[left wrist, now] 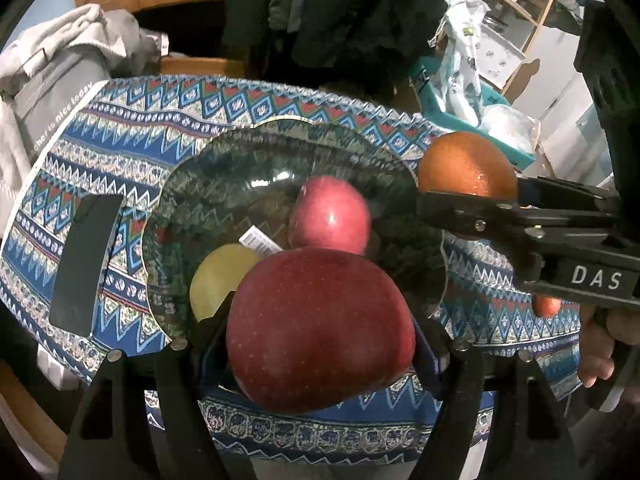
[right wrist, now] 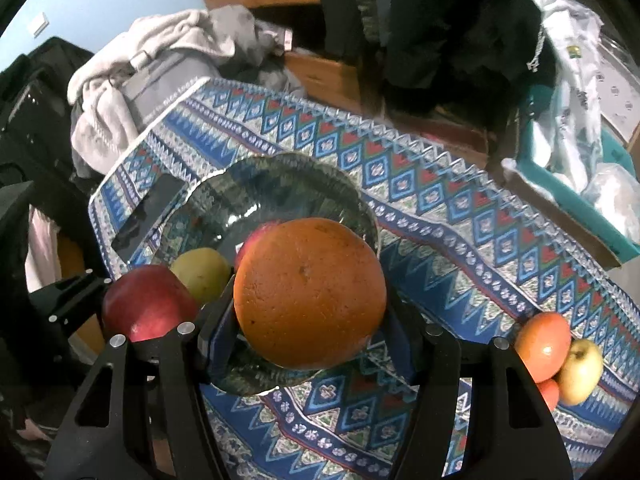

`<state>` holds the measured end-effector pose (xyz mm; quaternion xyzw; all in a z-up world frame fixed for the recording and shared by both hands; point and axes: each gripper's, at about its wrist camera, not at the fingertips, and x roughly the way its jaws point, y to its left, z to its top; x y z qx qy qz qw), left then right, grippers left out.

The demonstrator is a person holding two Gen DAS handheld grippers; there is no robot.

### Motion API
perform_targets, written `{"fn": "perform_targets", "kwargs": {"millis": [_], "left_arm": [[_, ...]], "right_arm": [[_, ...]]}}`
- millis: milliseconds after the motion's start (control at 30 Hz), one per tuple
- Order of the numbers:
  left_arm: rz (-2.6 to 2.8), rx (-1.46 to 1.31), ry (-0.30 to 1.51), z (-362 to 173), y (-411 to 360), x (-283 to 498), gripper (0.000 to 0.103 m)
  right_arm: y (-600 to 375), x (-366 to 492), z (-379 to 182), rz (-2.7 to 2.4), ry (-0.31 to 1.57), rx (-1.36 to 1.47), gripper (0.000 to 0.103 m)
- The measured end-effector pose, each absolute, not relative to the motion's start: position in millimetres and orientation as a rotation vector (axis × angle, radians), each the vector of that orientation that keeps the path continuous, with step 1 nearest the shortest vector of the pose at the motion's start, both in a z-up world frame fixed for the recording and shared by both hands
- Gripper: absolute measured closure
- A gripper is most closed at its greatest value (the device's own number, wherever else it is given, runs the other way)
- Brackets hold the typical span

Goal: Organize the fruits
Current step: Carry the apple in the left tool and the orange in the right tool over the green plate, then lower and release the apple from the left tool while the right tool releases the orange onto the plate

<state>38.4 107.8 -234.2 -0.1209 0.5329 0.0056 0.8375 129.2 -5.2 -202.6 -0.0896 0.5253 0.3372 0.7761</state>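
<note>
Left gripper (left wrist: pixel 320 344): fingers clamped on big red apple (left wrist: pixel 320 328), over glass bowl (left wrist: pixel 224 184)
Bowl: red apple (left wrist: pixel 330 214), yellow fruit (left wrist: pixel 218 280), perhaps a pear
Right gripper (right wrist: pixel 310 316): fingers grip orange (right wrist: pixel 310 292)
Bench: patterned cloth (right wrist: pixel 460 216); phone (left wrist: pixel 86 264) left; loose fruit (right wrist: pixel 560 356) near right edge

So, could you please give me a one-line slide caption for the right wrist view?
Right gripper carries an orange above the glass bowl; three fruits wait on the patterned cloth.

My left hand-held gripper (left wrist: pixel 320 332) tilts steeply down, jaws clamped on a big red apple (left wrist: pixel 320 328). My right hand-held gripper (right wrist: pixel 310 300) angles down just beside it, pinching an orange (right wrist: pixel 310 292); my fingers (left wrist: pixel 596 352) wrap its handle.
</note>
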Motion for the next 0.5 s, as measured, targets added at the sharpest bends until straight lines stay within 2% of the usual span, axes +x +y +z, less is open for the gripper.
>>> {"fn": "perform_targets", "kwargs": {"millis": [500], "left_arm": [[0.022, -0.204, 1.158, -252, 102, 40, 0.025]], "right_arm": [[13, 127, -242, 0.733, 1.221, -0.253, 0.039]]}}
